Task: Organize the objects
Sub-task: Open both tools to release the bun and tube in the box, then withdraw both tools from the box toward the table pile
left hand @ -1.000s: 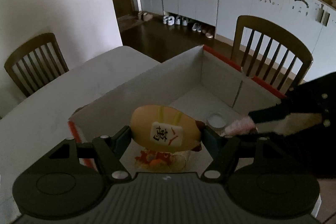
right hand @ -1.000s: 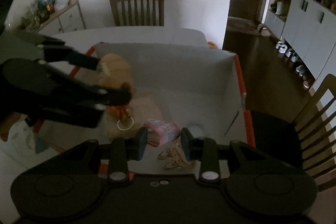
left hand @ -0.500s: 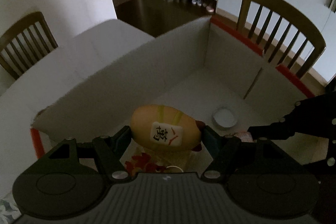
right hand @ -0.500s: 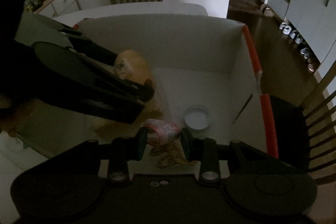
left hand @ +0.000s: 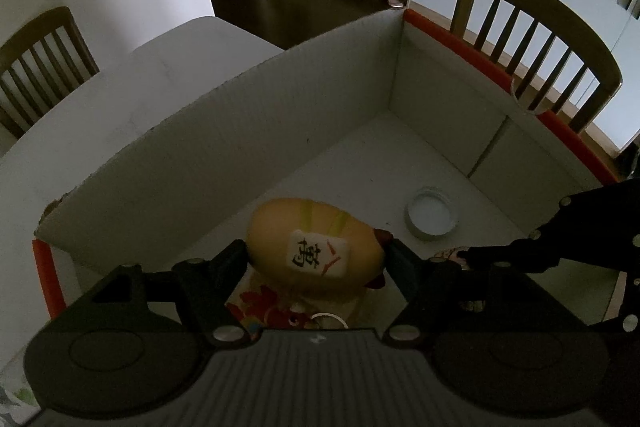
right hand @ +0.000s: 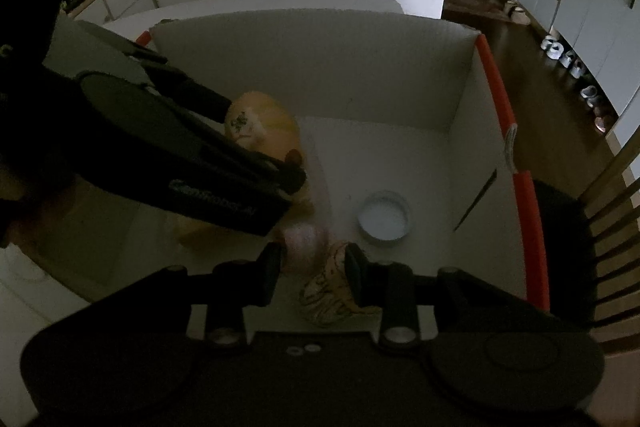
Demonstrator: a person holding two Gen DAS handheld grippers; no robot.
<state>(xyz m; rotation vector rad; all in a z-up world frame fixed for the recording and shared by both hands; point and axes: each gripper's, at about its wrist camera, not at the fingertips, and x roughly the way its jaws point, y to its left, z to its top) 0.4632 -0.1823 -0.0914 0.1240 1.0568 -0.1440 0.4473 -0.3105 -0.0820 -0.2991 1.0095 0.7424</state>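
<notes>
The left wrist view shows the left gripper (left hand: 316, 259) clamped on a yellow plush toy (left hand: 316, 247), now lowered deep into the white box (left hand: 248, 131) beside a round lid (left hand: 432, 218). The right gripper (right hand: 314, 267) has also come down, holding a small pink item (right hand: 304, 247) just above the floor. Both seem ready for release.

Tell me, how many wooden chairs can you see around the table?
2. One chair stands just behind the box's orange-edged side, in the left wrist view. Another chair is at the table's far side by the white wall. More may be hidden.
</notes>
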